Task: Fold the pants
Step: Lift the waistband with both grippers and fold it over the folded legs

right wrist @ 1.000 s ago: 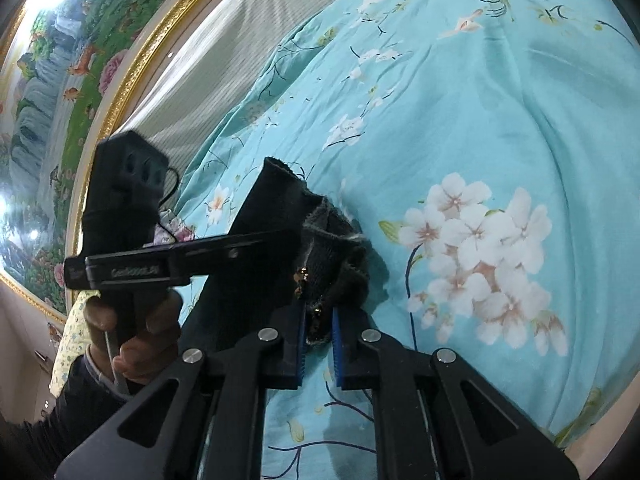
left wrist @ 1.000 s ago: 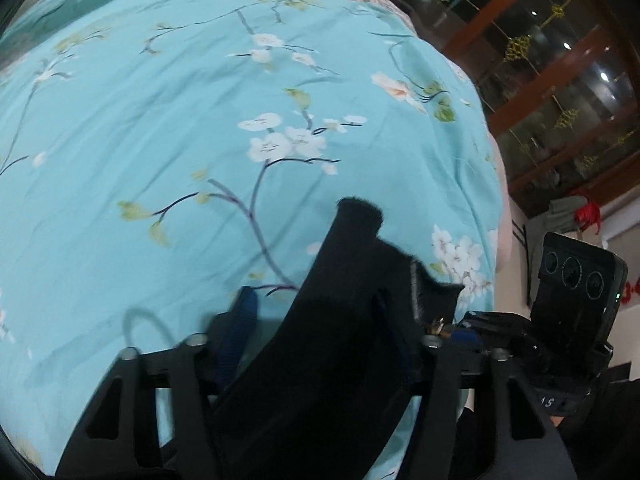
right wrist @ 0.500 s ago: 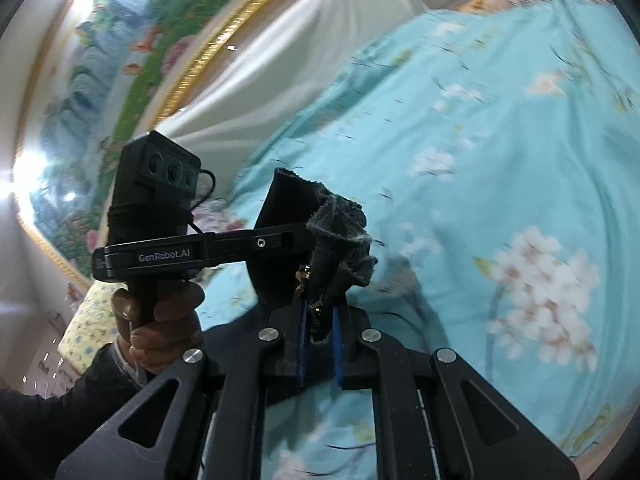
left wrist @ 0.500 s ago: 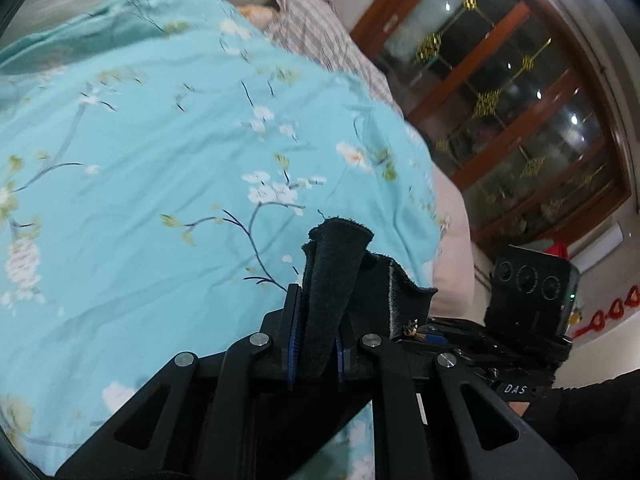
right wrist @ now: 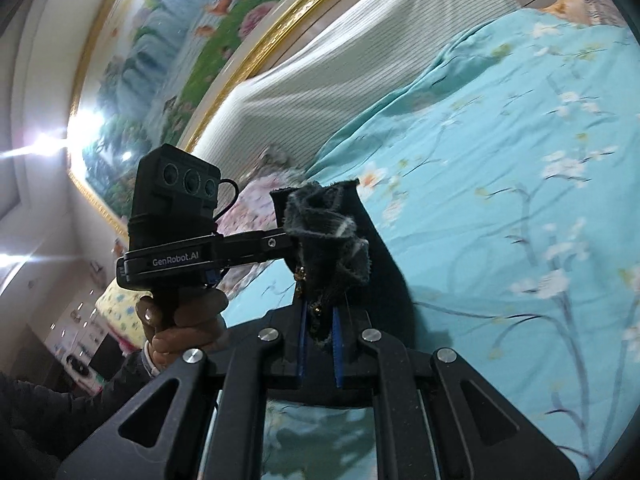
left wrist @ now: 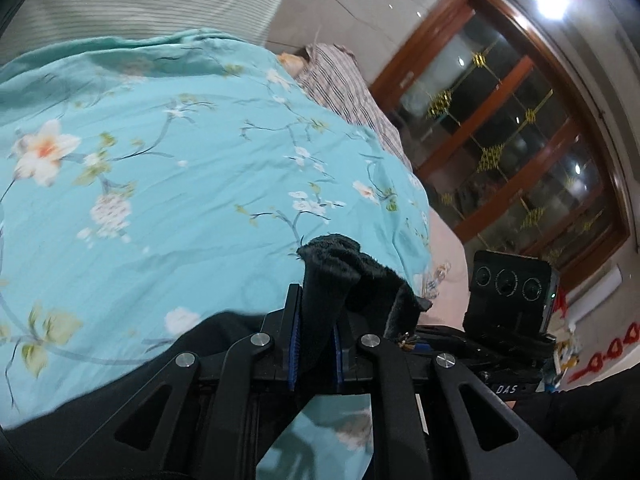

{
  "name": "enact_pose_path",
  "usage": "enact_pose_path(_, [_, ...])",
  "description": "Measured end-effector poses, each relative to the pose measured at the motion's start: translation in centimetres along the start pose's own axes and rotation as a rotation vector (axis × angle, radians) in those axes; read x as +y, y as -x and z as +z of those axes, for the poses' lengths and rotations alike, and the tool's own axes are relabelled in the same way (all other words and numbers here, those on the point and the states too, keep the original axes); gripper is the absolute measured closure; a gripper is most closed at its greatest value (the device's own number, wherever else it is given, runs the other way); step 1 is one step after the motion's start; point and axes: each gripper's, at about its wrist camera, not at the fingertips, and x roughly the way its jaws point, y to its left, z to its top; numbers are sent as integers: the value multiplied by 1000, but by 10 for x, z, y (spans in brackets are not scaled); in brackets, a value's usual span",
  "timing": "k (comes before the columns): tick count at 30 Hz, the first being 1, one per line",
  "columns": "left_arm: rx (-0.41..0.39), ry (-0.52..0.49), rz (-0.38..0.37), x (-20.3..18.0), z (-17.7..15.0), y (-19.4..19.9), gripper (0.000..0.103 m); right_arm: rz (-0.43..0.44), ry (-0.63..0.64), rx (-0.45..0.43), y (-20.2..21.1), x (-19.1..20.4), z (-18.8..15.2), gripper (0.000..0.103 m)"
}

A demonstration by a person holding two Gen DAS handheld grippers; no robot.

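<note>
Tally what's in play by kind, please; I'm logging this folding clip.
Pants: 1, black pants, pinched by both grippers.
Hand-held grippers: 2, left hand-held gripper and right hand-held gripper, each shut on the fabric.
Bedspreads: 1, teal floral bedspread.
Total: 4.
</note>
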Motion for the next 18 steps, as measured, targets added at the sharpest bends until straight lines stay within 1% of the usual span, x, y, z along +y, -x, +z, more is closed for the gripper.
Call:
enact_pose_path(3, [-26,42,10,16,-14,13,91,15,24,43,-17,8,-5,92])
enact_pose_path(5, [-41,78,22,27,-26,21,94,25,33,77,-31,12,-11,92])
enact_pose_path(10, [-73,148,48,51,-54,41,95,43,50,156,-61,21,-22,92])
enact_pose_path(14, [-78,202,66,69,-76,46,97,52,61,225,-81,23,-34,92])
enact_pose_path(18, [-76,249,86,83,-96,46,97,43,69,288,-99,22,-46,92])
